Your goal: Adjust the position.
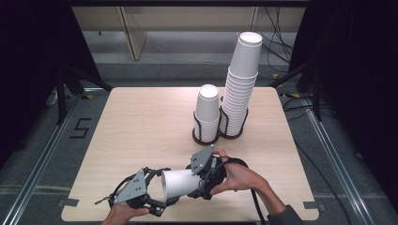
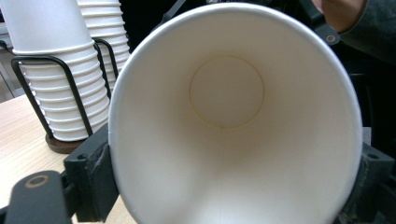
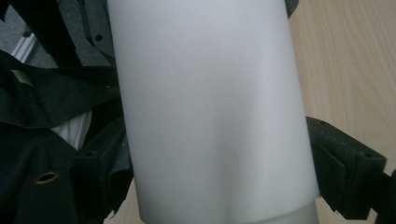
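Note:
A white paper cup (image 1: 180,183) lies on its side just above the table's front edge, mouth toward the left. My left gripper (image 1: 164,187) has its jaws on either side of the rim. In the left gripper view I look straight into the cup (image 2: 227,93), and the black pads (image 2: 91,172) touch its rim on both sides. My right gripper (image 1: 197,183) holds the cup's base end. In the right gripper view the cup's wall (image 3: 205,93) sits between the pads (image 3: 338,163), which press on it.
Two upside-down stacks of white cups stand in black wire holders (image 1: 206,136) at the back of the wooden table (image 1: 141,122): a short stack (image 1: 207,110) and a tall leaning stack (image 1: 240,84). The stacks (image 2: 56,84) stand to the left in the left gripper view.

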`<state>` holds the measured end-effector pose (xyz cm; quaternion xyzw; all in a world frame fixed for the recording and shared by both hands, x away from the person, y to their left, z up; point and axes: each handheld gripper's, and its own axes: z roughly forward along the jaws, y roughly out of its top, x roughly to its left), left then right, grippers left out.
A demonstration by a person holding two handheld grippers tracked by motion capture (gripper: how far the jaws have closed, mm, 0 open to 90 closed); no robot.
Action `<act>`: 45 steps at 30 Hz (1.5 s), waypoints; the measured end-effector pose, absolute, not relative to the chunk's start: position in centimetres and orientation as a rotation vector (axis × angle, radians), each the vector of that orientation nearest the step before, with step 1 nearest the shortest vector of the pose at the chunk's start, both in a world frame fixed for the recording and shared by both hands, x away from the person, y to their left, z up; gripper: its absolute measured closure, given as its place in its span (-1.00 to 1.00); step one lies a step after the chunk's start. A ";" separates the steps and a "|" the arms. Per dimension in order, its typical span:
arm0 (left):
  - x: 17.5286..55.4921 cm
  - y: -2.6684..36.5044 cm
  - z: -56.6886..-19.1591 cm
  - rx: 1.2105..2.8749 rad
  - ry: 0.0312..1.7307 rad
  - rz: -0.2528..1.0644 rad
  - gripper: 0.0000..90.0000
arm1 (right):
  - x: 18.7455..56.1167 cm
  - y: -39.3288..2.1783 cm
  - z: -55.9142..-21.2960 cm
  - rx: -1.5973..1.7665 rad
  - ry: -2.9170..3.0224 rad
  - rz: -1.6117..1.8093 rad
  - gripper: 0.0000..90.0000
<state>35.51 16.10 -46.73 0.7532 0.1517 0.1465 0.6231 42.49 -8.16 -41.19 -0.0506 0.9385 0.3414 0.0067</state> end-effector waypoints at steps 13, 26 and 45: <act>35.4 15.9 -46.2 1.774 0.398 0.334 -0.71 | 40.8 -7.1 -40.6 -0.190 2.862 0.886 -0.56; 35.9 16.1 -46.7 1.636 0.518 0.261 -0.92 | 42.0 -8.0 -40.9 -0.208 2.837 1.060 -0.47; 36.2 16.1 -47.0 1.517 0.578 0.199 -0.91 | 43.0 -8.5 -41.3 -0.093 2.836 1.267 -0.47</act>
